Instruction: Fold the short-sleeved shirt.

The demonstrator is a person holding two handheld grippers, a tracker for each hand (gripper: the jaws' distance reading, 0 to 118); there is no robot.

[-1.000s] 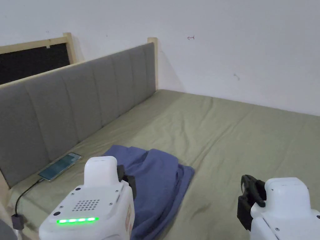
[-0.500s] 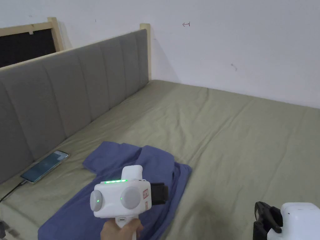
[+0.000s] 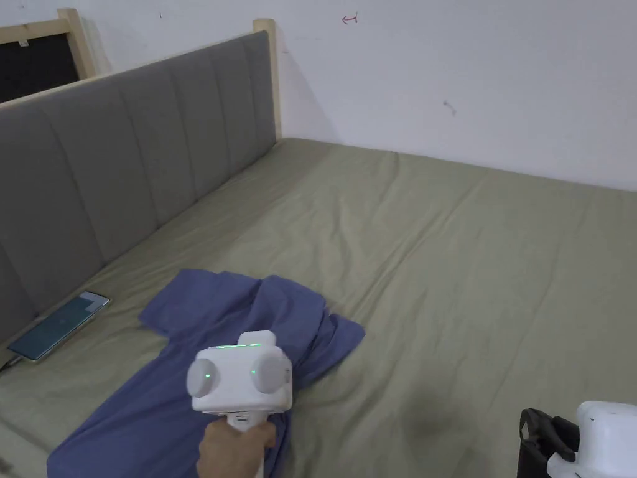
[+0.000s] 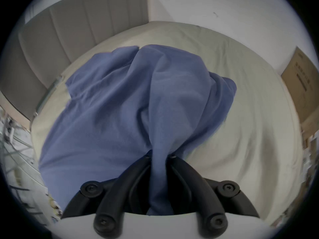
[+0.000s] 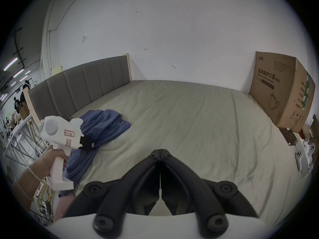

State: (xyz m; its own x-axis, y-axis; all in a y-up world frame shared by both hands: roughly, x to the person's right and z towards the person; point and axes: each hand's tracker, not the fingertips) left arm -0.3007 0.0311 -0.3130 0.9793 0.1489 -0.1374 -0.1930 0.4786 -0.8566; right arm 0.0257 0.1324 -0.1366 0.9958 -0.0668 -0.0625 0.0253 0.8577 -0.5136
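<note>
Pinching the blue shirt (image 4: pixel 120 104), left gripper (image 4: pixel 159 156); right gripper (image 5: pixel 160 150) fingers together, empty.

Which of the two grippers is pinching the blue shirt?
The left gripper. Its jaws are shut on a bunch of the blue shirt. The right gripper is shut on nothing, over the bare bed.

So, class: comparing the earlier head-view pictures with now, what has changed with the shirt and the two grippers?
The left gripper has turned and closed on a fold of the blue shirt, bunching it towards itself. The right gripper has dropped lower in the head view. The phone stays by the headboard.
</note>
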